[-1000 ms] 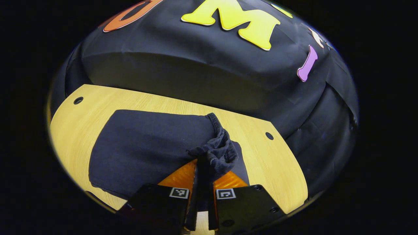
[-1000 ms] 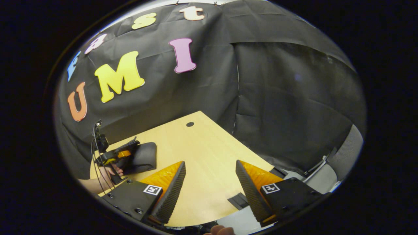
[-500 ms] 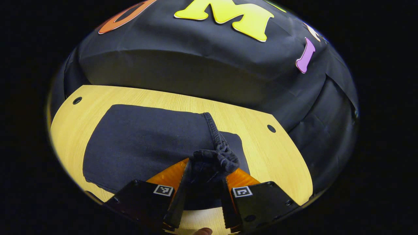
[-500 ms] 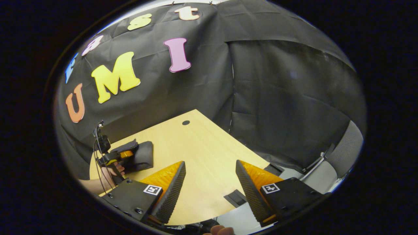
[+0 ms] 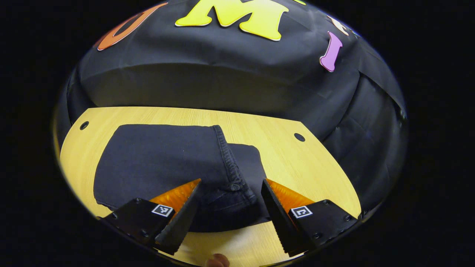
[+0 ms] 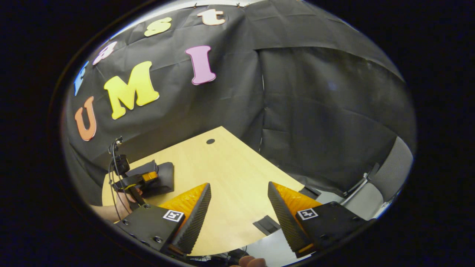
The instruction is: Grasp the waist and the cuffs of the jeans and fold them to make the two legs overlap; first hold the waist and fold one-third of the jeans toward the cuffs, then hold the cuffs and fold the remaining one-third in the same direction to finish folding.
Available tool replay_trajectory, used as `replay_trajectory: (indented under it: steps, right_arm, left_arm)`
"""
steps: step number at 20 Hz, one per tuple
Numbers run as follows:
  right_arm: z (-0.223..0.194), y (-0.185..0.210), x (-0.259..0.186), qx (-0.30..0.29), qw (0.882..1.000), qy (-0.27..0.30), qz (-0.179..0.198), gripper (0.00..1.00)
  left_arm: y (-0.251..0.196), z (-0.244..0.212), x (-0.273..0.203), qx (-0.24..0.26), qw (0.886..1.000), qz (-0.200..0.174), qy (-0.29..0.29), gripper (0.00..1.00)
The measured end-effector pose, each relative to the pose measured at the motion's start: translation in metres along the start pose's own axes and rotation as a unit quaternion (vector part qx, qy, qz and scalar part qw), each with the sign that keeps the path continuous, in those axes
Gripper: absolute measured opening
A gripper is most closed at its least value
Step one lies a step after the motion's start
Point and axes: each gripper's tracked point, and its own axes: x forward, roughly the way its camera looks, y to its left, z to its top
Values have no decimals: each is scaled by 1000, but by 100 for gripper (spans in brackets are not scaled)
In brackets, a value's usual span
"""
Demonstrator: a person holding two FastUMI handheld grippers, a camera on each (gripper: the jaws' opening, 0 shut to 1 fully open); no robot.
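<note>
The dark navy jeans [image 5: 159,163] lie folded in a flat bundle on the wooden table [image 5: 297,167]. A stitched cuff hem [image 5: 228,163] runs across the top layer, with a lower layer showing past it to the right. My left gripper [image 5: 230,209] is open, its fingers apart on either side of the hem's near end and not touching the cloth. In the right gripper view, my right gripper [image 6: 239,213] hangs open over bare table. Far to its left are the jeans [image 6: 165,178] and the left gripper [image 6: 139,180], held by a hand [image 6: 124,196].
Round holes [image 5: 299,137] [image 5: 84,125] mark the table's back corners, and another hole [image 6: 210,141] is seen from the right. The table's edge runs near a grey chair [image 6: 389,174] and a dark box [image 6: 265,224] low at the right. A fingertip [image 5: 217,260] shows at the bottom.
My left gripper opened and let go of the bunched cuff, which now lies flat on the folded jeans. The right gripper barely moved.
</note>
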Motion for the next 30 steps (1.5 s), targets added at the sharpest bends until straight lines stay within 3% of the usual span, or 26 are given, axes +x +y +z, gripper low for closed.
replay_trajectory:
  steps: [1,4,8,11,18,21,25,30]
  right_arm:
    - [3,6,0,-2,1000,-4,7,95]
    - [16,30,7,-7,999,-15,33,95]
    - [35,86,15,-38,995,-37,90,95]
    - [46,138,17,-74,985,-55,143,95]
    - [88,257,-4,-134,954,-143,226,95]
    - [103,284,-17,-145,944,-183,233,89]
    - [106,310,-32,-148,934,-223,239,90]
    - [81,324,-44,-170,927,-224,249,92]
  left_arm:
    - [-2,3,-6,-6,1000,-5,-2,99]
    - [-6,15,-37,-20,1000,-16,-11,99]
    - [9,56,-95,-9,998,-12,-68,99]
    - [43,98,-146,14,992,23,-127,99]
    - [92,168,-263,59,960,103,-252,98]
    - [101,177,-295,49,952,118,-277,98]
    - [100,172,-329,54,945,134,-293,98]
    - [84,161,-349,44,942,134,-306,98]
